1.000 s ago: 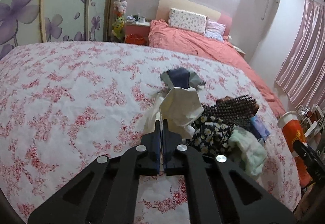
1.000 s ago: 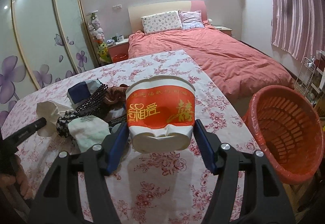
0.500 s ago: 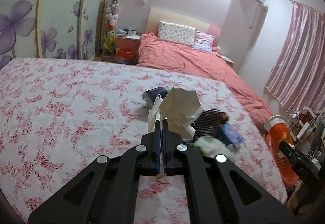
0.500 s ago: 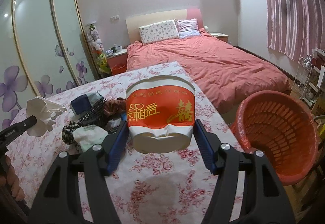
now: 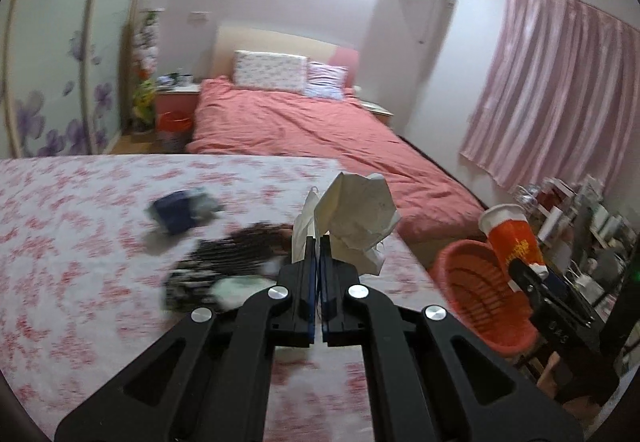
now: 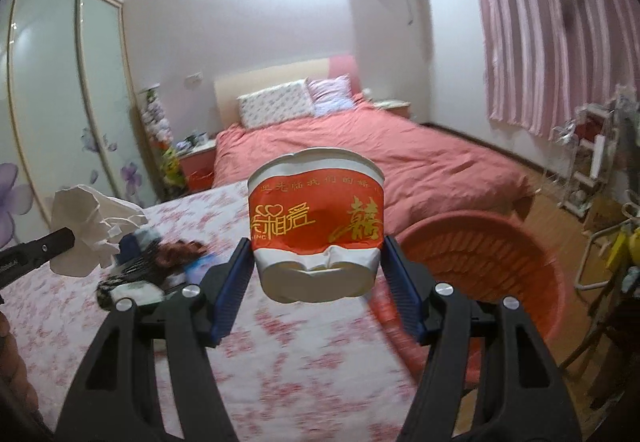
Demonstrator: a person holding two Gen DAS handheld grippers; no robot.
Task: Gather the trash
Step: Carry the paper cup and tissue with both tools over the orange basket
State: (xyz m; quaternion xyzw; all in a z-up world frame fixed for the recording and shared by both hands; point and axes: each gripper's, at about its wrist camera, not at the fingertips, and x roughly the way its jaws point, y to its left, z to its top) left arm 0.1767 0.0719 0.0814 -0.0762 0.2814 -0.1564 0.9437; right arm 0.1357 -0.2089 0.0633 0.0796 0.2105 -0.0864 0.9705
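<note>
My left gripper [image 5: 317, 242] is shut on a crumpled white paper [image 5: 356, 217] and holds it in the air above the floral table [image 5: 80, 242]; the paper also shows in the right wrist view [image 6: 86, 230]. My right gripper [image 6: 318, 254] is shut on a dented red and white paper cup [image 6: 316, 226], held up beside the red basket [image 6: 500, 266]. In the left wrist view the cup [image 5: 510, 236] is above the basket [image 5: 476, 294], which stands off the table's right edge.
A pile of clothes and dark items [image 5: 224, 266] lies on the table, with a dark blue item [image 5: 176, 211] behind it. A bed with a pink cover [image 5: 320, 129] is beyond. A cluttered rack [image 6: 592, 161] stands by the pink curtain [image 6: 552, 21].
Both grippers have risen and swung right toward the basket, carrying the paper and the cup. The cup is now over the basket's side.
</note>
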